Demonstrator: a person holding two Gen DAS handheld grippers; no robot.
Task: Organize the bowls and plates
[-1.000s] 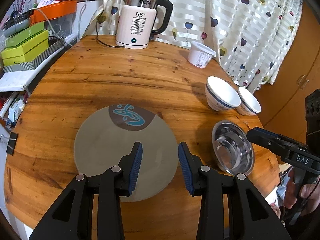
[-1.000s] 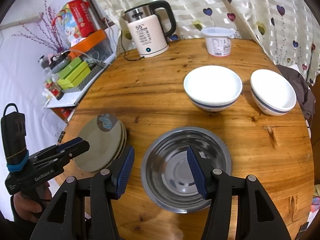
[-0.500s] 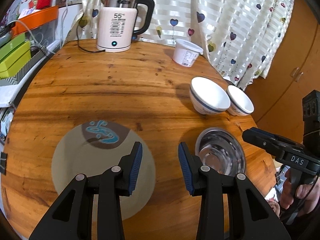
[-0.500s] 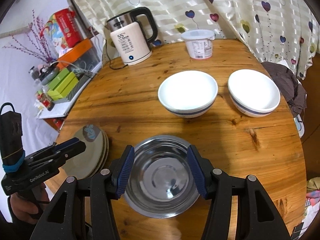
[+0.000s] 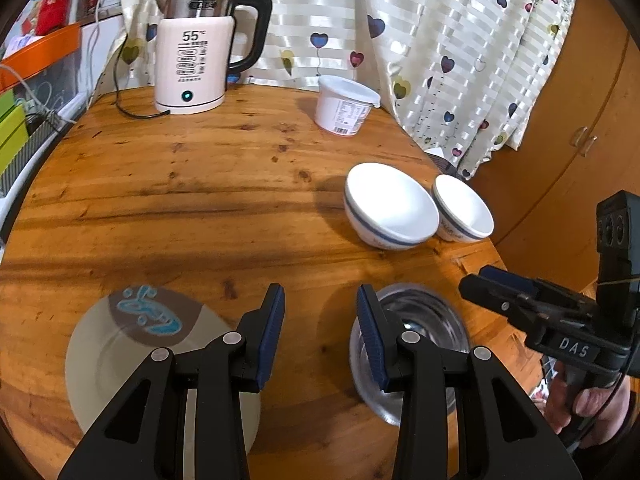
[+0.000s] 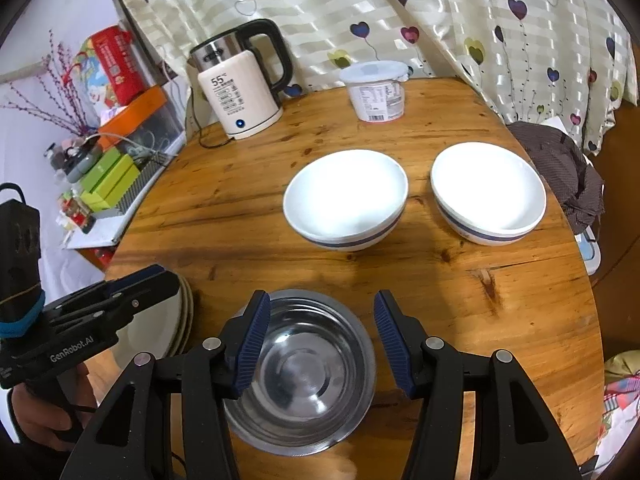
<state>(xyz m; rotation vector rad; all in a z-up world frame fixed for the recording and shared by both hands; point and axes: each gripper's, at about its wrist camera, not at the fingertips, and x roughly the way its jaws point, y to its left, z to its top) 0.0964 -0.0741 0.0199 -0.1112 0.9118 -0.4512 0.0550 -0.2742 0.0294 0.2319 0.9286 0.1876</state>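
Note:
A stack of grey plates (image 5: 120, 352) with a blue mark lies at the table's front left; its edge shows in the right wrist view (image 6: 185, 316). A steel bowl (image 6: 308, 372) sits at the front, also in the left wrist view (image 5: 424, 328). Two white bowls with blue bands (image 6: 346, 198) (image 6: 488, 192) stand beyond it, side by side (image 5: 388, 204) (image 5: 464, 208). My left gripper (image 5: 320, 332) is open and empty, over the gap between plates and steel bowl. My right gripper (image 6: 320, 340) is open and empty, above the steel bowl.
A white electric kettle (image 5: 196, 52) with its cord and a white lidded tub (image 5: 346, 104) stand at the back of the round wooden table (image 5: 200, 184). Boxes and clutter (image 6: 108, 176) lie off the left edge. A curtain hangs behind. A dark cloth (image 6: 560, 164) lies beyond the table's right edge.
The left gripper has swung right, off the plates towards the steel bowl. The right gripper has pulled back and up from the steel bowl. Both stayed open.

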